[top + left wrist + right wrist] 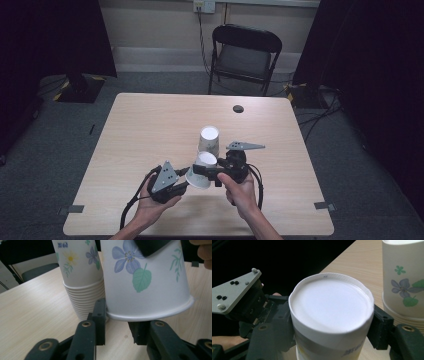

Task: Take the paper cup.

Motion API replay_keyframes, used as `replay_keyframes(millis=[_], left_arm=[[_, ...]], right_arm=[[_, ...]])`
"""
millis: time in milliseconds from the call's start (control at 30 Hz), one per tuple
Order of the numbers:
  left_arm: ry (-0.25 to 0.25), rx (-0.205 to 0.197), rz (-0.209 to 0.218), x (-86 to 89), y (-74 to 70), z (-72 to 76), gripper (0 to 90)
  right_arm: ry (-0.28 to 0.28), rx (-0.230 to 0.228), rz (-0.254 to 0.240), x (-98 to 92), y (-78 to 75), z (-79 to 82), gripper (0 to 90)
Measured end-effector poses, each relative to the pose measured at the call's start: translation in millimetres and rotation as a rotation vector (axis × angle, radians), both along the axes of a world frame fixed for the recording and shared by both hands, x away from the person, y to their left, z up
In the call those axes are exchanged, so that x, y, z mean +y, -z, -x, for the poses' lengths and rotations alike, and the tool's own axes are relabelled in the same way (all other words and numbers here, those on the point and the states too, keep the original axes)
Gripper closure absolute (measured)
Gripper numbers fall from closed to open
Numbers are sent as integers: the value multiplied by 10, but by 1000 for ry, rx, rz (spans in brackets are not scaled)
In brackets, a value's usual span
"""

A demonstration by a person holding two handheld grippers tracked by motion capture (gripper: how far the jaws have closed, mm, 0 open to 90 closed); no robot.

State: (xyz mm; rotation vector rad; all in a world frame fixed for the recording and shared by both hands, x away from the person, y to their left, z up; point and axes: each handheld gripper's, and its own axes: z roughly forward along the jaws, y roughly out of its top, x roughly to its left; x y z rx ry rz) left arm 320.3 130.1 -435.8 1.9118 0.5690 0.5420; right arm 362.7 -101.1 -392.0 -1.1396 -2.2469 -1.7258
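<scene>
A white paper cup (199, 176) with a flower print hangs upside down and tilted just above the table (145, 125). My right gripper (206, 170) is shut on it near its closed base; in the right gripper view both pads (380, 325) press the cup (332, 302). My left gripper (184, 181) sits at the cup's lower left, at its rim. In the left gripper view its jaws (118, 325) stand apart: one pad (100, 315) beside the rim, the other under the rim of the cup (145, 282). A stack of the same cups (209, 139) (80, 277) (404, 282) stands inverted just behind.
A dark round hole (238, 108) lies near the table's far edge. A black folding chair (245, 55) stands beyond the table. Tape marks (75, 208) sit at the near corners. Cables trail from both grippers over the near edge.
</scene>
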Motion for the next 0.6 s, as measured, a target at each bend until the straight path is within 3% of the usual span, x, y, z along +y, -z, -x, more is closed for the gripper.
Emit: replay_keyframes(millis=[300,500,600], left_arm=[[0,12,0,51,-16,-22,798],[27,45,13,70,-9,-40,851],[35,54,18,76,-15,-42,852]], right_arm=[[-13,66,-34,-16,58,-38,320],[-12,-12,0,28,30,2,278],[-15,-22,-3,21,30,-1,253]])
